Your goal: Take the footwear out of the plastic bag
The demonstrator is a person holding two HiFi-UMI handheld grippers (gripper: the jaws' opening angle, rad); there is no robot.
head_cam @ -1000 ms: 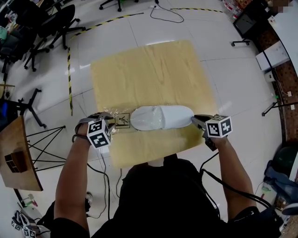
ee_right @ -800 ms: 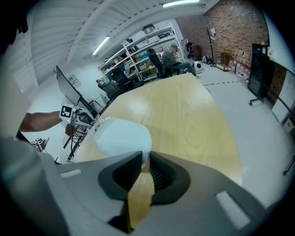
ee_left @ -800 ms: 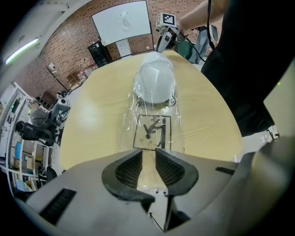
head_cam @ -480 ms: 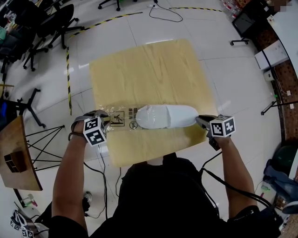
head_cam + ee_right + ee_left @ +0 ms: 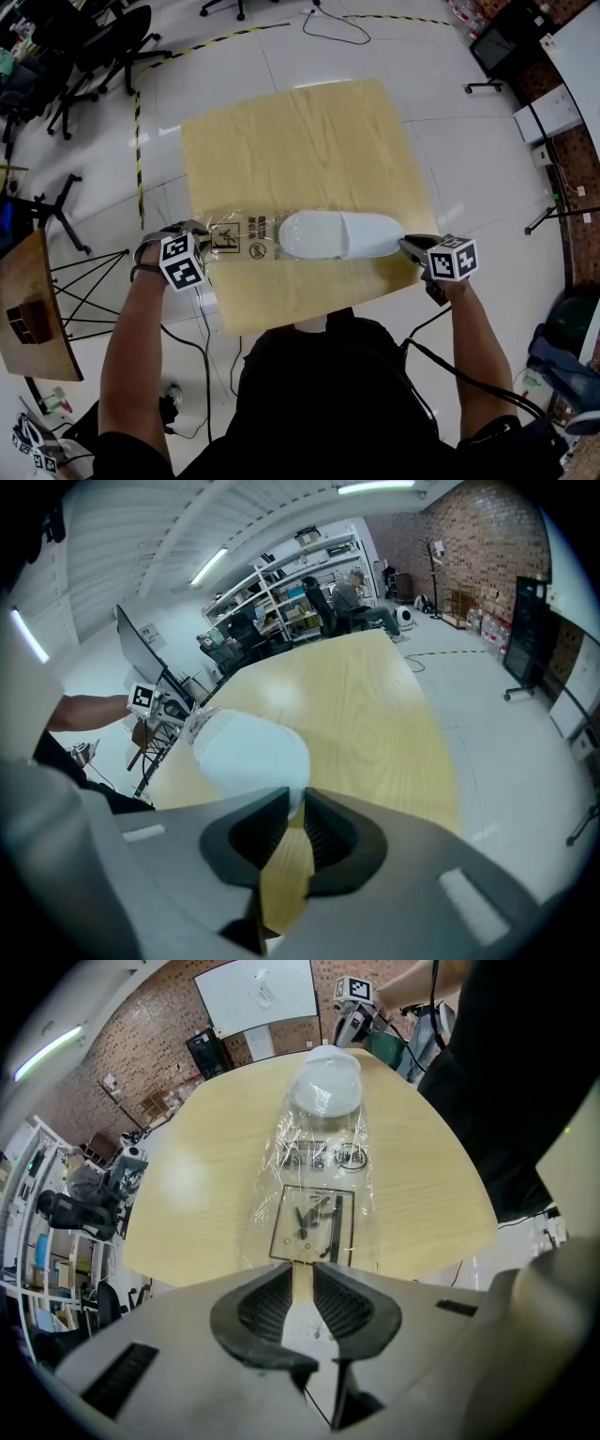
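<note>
Tally: one light wooden table (image 5: 300, 131); one white slipper (image 5: 339, 234) showing; one clear plastic bag (image 5: 234, 239); at least two black office chairs (image 5: 117, 42), far left; one small brown wooden board (image 5: 37, 319), near left; one white box (image 5: 553, 112) and one black screen (image 5: 492, 47), far right.

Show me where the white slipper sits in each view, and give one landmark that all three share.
Head view: the white slipper lies at centre, towards the table's near edge.
Left gripper view: the white slipper is at top centre, at the far end of the clear plastic bag.
Right gripper view: the white slipper is left of centre, low.
Shared landmark: the wooden table under it.
</note>
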